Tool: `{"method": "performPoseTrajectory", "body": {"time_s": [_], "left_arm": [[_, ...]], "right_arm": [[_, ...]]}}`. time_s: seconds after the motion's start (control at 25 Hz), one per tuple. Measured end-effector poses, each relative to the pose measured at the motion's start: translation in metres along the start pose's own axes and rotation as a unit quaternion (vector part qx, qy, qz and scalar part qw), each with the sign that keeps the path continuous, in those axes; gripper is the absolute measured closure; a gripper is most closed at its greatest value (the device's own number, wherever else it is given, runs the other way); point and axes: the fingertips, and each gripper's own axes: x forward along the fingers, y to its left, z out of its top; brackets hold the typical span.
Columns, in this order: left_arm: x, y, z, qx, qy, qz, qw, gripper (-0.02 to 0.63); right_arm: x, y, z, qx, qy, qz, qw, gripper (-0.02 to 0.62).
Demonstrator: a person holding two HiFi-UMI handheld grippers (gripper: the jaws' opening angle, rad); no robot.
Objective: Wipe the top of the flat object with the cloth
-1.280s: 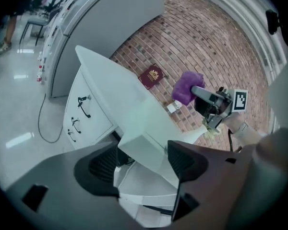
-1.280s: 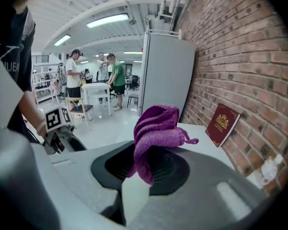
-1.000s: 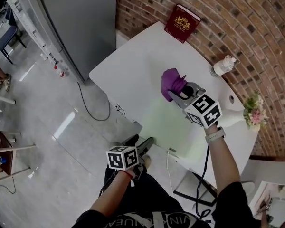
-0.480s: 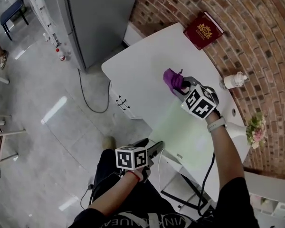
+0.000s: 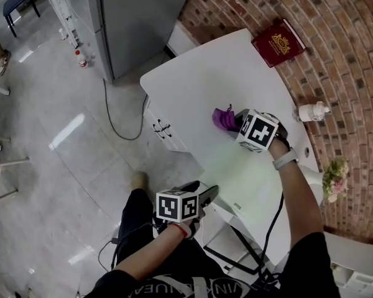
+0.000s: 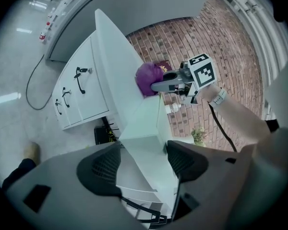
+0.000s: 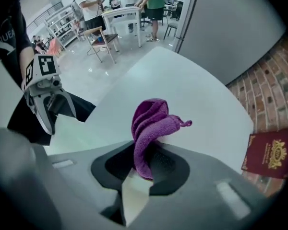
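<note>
A purple cloth [image 5: 223, 117] hangs pinched in my right gripper [image 5: 233, 121], which is shut on it; the cloth [image 7: 151, 124] bunches up past the jaws over the white table [image 5: 199, 79]. The flat object, a pale green sheet [image 5: 236, 166], lies on the table between the cloth and me, and the right gripper stands at its far end. My left gripper [image 5: 206, 194] is open with nothing in it, by the table's near edge. From the left gripper view, the cloth [image 6: 147, 77] and the right gripper [image 6: 162, 86] show above the table top.
A dark red book [image 5: 278, 42] lies at the table's far corner by the brick wall. A white bottle [image 5: 311, 112] and a small bunch of flowers [image 5: 334, 179] stand along the right side. A grey cabinet [image 5: 130, 11] and a floor cable [image 5: 112, 123] are at the left.
The head view has swung. My right gripper keeps the cloth and has moved it a little along the table, so less of it shows. The left gripper stays at the near edge.
</note>
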Motion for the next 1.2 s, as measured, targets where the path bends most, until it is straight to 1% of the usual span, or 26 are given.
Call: {"method": "performPoseTrajectory", "body": {"time_s": [0.2,0.4,0.6,0.76,0.96,1.12,1.2], "left_arm": [[0.001,0.0,0.003,0.0,-0.004,0.004,1.0,0.306],[0.002,0.001,0.004,-0.001,-0.007,0.009,0.9999,0.307],[0.001,0.001,0.004,-0.004,-0.012,0.017,0.9998,0.307],[0.001,0.001,0.004,0.002,-0.013,0.02,0.9997,0.305],[0.001,0.0,0.005,0.004,-0.018,0.021,0.9996,0.307],[0.0,0.001,0.005,0.006,-0.019,0.022,0.9996,0.307],[0.0,0.001,0.005,0.006,-0.02,0.022,0.9995,0.306]], "right_arm": [[0.003,0.027,0.009,0.042,-0.023,0.061,0.997,0.515],[0.002,0.064,0.023,0.037,-0.044,0.113,0.992,0.515],[-0.003,0.111,0.042,0.024,-0.069,0.171,0.983,0.515],[-0.002,0.138,0.05,0.003,-0.072,0.192,0.979,0.515],[-0.006,0.161,0.06,0.019,-0.084,0.236,0.968,0.515],[-0.005,0.173,0.065,0.021,-0.087,0.25,0.964,0.515],[-0.006,0.18,0.069,0.03,-0.097,0.263,0.959,0.515]]}}
